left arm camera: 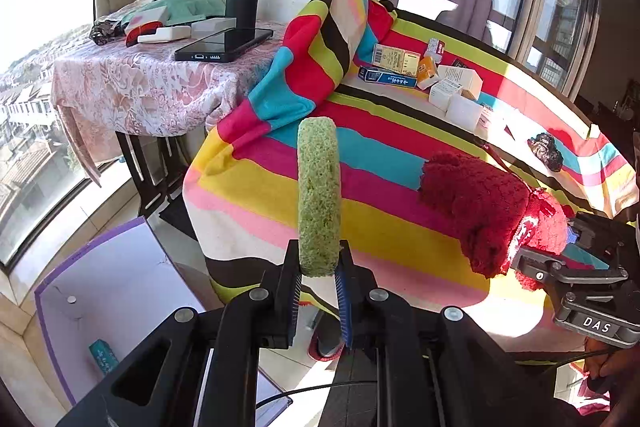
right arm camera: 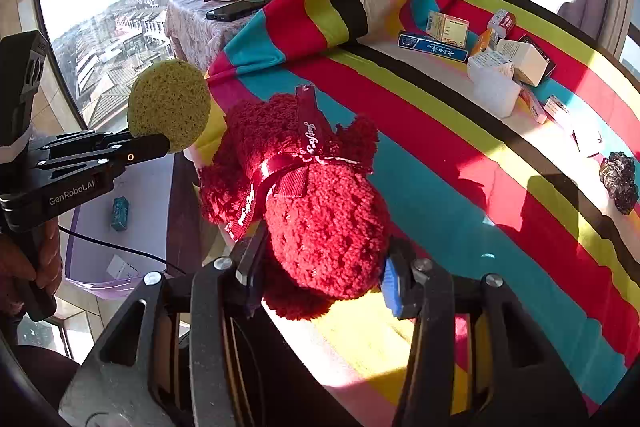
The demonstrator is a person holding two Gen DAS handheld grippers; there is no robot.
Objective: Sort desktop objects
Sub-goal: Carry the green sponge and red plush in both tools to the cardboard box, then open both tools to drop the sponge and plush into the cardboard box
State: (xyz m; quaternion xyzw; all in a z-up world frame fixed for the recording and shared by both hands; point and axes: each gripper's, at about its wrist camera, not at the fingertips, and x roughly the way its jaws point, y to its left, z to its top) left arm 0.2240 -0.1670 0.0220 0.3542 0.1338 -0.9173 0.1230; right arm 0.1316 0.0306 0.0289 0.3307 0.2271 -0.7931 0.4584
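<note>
Left gripper (left arm camera: 318,277): we see its jaws clenched on the round green sponge (left arm camera: 319,195), held on edge above the striped worktop (left arm camera: 384,227).
Right gripper (right arm camera: 320,281): we see its jaws grasping the red ribboned towel roll (right arm camera: 316,203), beside the sponge.
Small boxes (right arm camera: 492,55): clustered far across the worktop.

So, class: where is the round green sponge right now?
The green sponge is clamped edge-on in the left gripper, above the striped table's near-left corner. In the right wrist view it sits left of the red towel bundle.
</note>
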